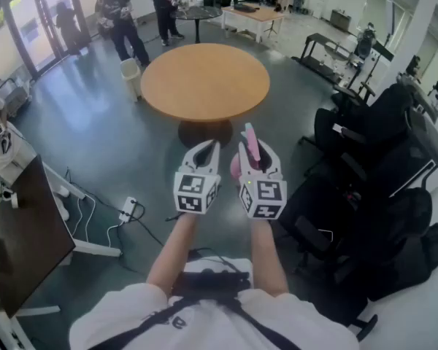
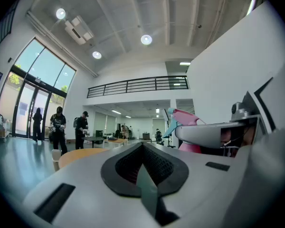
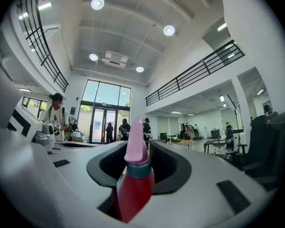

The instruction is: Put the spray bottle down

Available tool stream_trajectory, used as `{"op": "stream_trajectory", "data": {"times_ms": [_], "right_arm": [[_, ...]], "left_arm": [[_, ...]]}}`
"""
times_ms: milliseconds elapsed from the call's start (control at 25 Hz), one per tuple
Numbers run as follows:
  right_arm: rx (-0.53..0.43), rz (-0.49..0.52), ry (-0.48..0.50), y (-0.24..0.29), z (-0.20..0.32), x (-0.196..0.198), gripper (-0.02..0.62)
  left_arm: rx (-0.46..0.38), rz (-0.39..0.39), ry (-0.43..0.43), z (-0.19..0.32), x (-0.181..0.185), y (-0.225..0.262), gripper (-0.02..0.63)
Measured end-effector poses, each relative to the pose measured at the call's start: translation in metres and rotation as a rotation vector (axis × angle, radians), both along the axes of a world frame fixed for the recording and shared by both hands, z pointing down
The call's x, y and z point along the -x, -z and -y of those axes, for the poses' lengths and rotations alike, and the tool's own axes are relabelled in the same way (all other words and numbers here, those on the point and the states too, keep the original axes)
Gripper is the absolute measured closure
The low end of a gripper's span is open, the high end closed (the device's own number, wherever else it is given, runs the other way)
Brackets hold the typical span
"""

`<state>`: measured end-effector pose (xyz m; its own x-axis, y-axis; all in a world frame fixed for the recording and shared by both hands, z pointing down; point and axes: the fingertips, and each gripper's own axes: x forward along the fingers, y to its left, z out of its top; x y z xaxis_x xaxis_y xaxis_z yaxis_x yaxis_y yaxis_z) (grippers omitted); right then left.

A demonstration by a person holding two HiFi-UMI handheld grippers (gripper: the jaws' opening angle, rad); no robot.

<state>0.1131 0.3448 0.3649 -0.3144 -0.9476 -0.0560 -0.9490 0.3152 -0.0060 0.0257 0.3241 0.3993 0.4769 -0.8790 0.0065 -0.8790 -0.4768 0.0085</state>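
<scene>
A pink spray bottle point(image 1: 252, 143) with a pink and teal trigger head stands upright between the fingers of my right gripper point(image 1: 256, 152), which is shut on it. In the right gripper view the bottle's red body and pink top point(image 3: 135, 175) fill the gap between the jaws. My left gripper point(image 1: 210, 146) is held level beside it on the left, shut and holding nothing; its view shows the bottle's head point(image 2: 190, 122) off to the right. Both hang in the air short of the round wooden table point(image 1: 204, 82).
Black office chairs point(image 1: 372, 166) crowd the right side. A dark-topped desk point(image 1: 29, 232) and a power strip with cables point(image 1: 126, 208) lie at the left. A white bin point(image 1: 131, 75) stands by the table, and people point(image 1: 120, 17) stand further back.
</scene>
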Motion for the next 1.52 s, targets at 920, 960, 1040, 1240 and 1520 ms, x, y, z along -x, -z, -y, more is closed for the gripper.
{"op": "stream_trajectory", "data": {"times_ms": [920,960,1040,1240,1520], "right_arm": [[-0.017,0.152,0.015,0.001,0.110,-0.005,0.436],[-0.023,0.161,0.027,0.003,0.122,0.000,0.436],[-0.028,0.154,0.042,0.004,0.146,0.014,0.436],[-0.013,0.120,0.045,0.009,0.197,0.041,0.436],[-0.040,0.114,-0.022,0.030,0.278,0.042,0.437]], "left_arm": [[0.055,-0.011,-0.042,0.116,-0.005,-0.012,0.595],[0.056,-0.013,-0.033,0.130,0.001,-0.009,0.595],[0.048,-0.032,-0.011,0.161,0.015,-0.001,0.595],[0.018,-0.049,-0.010,0.221,0.035,0.020,0.595],[0.003,-0.035,-0.074,0.300,0.033,0.029,0.595]]}}
